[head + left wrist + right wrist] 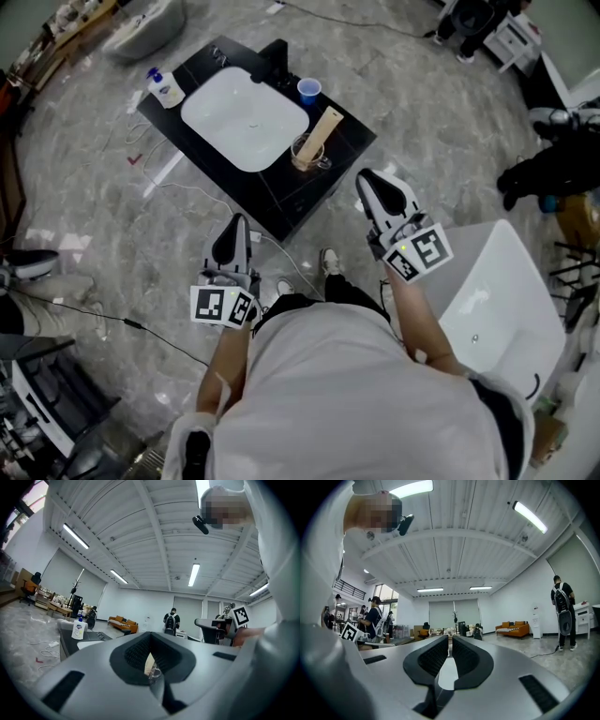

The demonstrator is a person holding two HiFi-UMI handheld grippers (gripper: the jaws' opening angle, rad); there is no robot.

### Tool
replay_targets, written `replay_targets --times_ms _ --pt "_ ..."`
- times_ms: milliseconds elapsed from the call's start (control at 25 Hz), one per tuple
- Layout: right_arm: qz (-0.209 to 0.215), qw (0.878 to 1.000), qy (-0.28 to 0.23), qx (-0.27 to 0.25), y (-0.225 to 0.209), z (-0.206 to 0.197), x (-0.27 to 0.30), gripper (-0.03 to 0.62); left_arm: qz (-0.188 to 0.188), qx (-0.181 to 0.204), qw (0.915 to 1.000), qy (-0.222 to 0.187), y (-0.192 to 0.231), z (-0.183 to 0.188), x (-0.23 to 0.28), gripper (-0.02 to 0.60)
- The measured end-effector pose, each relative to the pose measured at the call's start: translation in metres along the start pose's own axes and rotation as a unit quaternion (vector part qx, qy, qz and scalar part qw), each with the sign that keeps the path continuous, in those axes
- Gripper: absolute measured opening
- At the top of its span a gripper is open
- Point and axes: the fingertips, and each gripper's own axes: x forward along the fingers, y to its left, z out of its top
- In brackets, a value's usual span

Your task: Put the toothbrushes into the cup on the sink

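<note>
Toothbrushes [322, 131] show as one long tan strip standing slanted in the clear cup [305, 155]. From the head view I cannot tell whether it is a pack or loose brushes. The cup stands on the black bench [309, 192], just beside the sink's [239, 117] right edge as the head view shows it.

A soap bottle [167, 91] with a blue cap stands at the sink's left edge. It has a blue and white label, but the print is too small to read in any view. A blue cup [309, 90] stands at the sink's far right corner, near the black tap [274, 58] behind the sink. The only other markings are the square black-and-white patterns on the left marker cube [223, 307] and the right marker cube [420, 251]. They carry no words.

The left claw [236, 225] is pressed together, its ribbed pads meeting at the tips with nothing pinched. Through the gap lower down between its jaws, the tan strip and the clear cup show far off. It hangs off the bench on the person's side of the sink, well apart from it.

The right claw [367, 183] is also pressed together and empty, with only a thin slit between its pads. It sits to the right of the sink, beyond the bench's corner and clear of the clear cup.
</note>
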Motion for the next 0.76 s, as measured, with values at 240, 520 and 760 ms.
replay_targets --times_ms 240,520,760 --pt "-0.009 1.000 -0.005 -0.012 0.014 0.004 0.003 0.052 -0.014 0.003 0.9999 0.001 0.003 0.004 -0.011 0.002" --pt "-0.007 1.000 0.000 -0.015 0.033 -0.004 0.007 0.051 -0.014 0.003 0.9999 0.006 0.017 0.002 -0.025 0.001" --pt "-0.009 1.000 -0.001 -0.015 0.036 -0.006 0.013 0.049 -0.011 0.000 0.9999 0.008 0.025 -0.002 -0.031 0.002"
